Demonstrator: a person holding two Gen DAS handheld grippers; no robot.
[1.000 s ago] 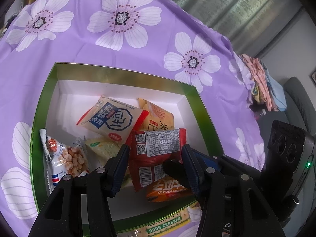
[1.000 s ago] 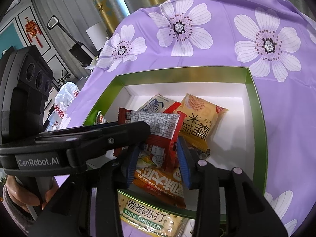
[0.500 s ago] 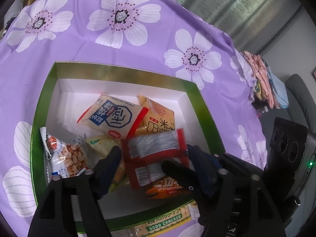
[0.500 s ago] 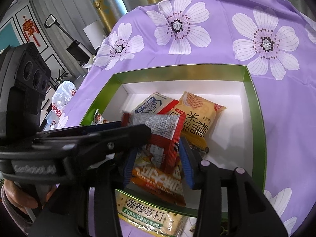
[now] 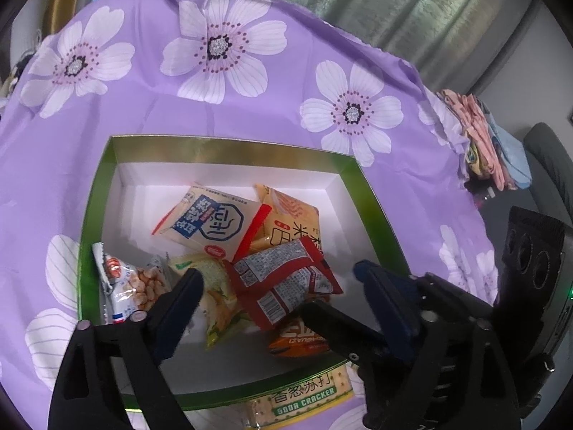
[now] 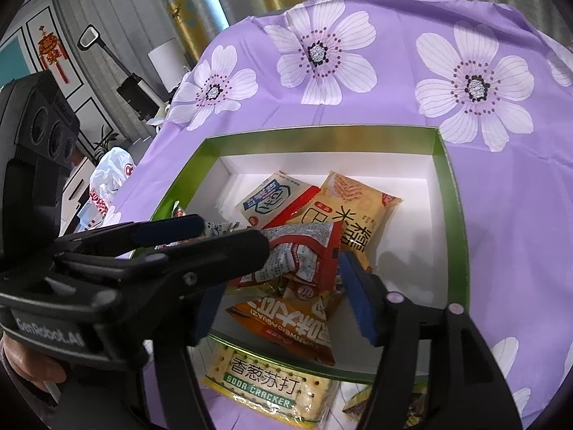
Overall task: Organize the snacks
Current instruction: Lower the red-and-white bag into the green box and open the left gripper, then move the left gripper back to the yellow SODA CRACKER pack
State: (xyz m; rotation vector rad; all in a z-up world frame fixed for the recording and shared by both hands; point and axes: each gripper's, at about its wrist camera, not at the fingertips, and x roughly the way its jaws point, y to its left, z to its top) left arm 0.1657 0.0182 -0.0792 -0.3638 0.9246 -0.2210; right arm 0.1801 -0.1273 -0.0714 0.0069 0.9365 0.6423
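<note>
Nearest the cameras, a soda cracker pack [image 6: 266,390] lies on the purple floral cloth [image 5: 250,107] just outside the near rim of the green-rimmed box [image 5: 229,148]. Left gripper [image 5: 279,283]: jaws opening, wide apart, pads touching nothing. Right gripper [image 6: 279,297]: jaws opening too; the red packet [image 5: 283,286] lies between them, pads apparently clear of it. The left gripper's finger crosses in front of the right wrist view and hides the box's near-left part. Red packet rests tilted on the heap, over an orange packet [image 6: 286,319] and a yellow-green packet [image 5: 218,301]. Peanut bag [image 5: 132,286] sits against the left wall. Behind: a blue-and-cream packet [image 5: 211,222] overlapping a yellow rice-cracker packet [image 6: 354,211]. White floor is bare along the far and right walls. Beyond the rim, open cloth up to the curtains [image 5: 412,7]; folded fabrics [image 5: 490,147] lie off the table's right edge.
</note>
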